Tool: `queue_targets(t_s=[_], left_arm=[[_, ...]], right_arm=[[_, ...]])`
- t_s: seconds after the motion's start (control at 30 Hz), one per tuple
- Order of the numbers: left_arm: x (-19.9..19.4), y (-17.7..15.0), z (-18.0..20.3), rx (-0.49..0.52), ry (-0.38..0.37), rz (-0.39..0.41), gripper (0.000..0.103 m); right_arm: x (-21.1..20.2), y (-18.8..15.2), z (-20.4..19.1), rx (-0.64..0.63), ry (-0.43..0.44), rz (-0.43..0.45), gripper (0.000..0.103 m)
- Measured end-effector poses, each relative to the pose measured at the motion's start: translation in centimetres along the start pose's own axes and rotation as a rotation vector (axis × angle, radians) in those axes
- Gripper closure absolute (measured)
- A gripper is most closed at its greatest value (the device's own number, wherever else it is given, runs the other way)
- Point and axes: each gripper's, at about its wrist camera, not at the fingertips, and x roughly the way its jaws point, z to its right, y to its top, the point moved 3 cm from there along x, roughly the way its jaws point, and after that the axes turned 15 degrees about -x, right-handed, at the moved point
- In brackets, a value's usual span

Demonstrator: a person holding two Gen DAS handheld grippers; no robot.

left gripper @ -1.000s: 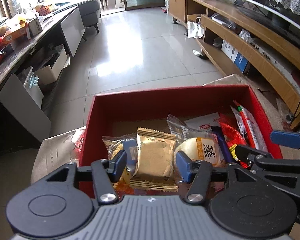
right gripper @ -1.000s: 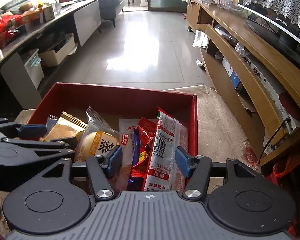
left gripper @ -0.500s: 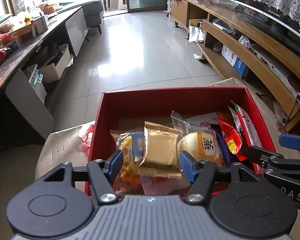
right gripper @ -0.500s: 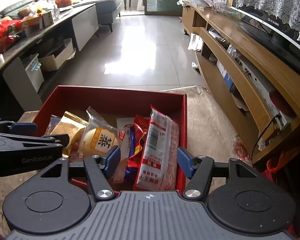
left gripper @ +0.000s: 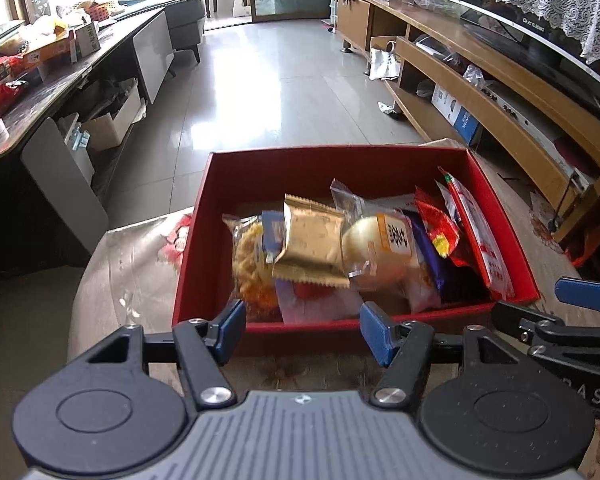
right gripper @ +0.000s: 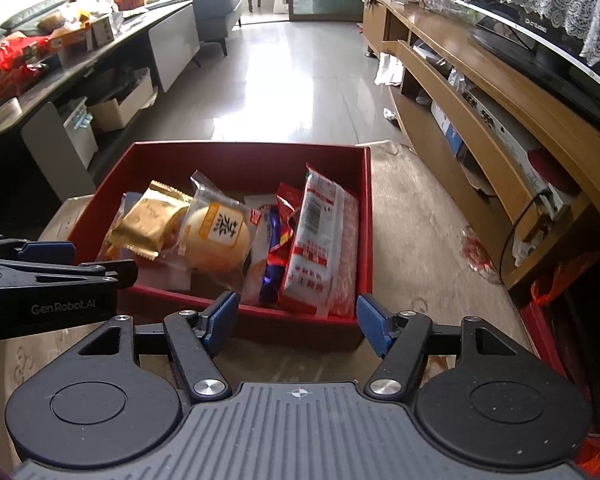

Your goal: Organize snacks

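Note:
A red box (left gripper: 236, 176) (right gripper: 364, 216) stands on the table and holds several snack packs: a gold packet (left gripper: 312, 240) (right gripper: 148, 224), a round bun in clear wrap (left gripper: 384, 244) (right gripper: 216, 240), a yellow crisp bag (left gripper: 248, 256), a blue wrapper (right gripper: 272, 248) and a long red-and-white pack (left gripper: 480, 232) (right gripper: 320, 240). My left gripper (left gripper: 302, 334) is open and empty just before the box's near wall. My right gripper (right gripper: 296, 322) is open and empty at the box's near right corner. Each gripper shows in the other's view.
The table has a patterned cloth (right gripper: 420, 216) (left gripper: 132, 256). A long wooden TV cabinet (right gripper: 500, 92) runs along the right. A dark cluttered counter (left gripper: 40, 76) runs along the left. Tiled floor (left gripper: 268, 92) lies beyond the box.
Both grippers have drawn back and up from inside the box to just before its near wall. Both stayed open and empty. The snacks lie as before.

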Motion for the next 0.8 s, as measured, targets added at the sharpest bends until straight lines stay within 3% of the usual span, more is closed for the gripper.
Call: queue_targets(t_s=[0.13,0.8], left_arm=[[-0.8,-1.2,-0.2,0.017,0.009,0.006,0.036],[-4.1,-7.3,-1.4,0.049,0.001,-0.014,0.035]], right_arm=[[-0.9,-0.8,-0.1,0.009,-0.006,0.003,0.031],[-3.9,-5.3,-2.7,-0.024,-0.017,-0.008,0.028]])
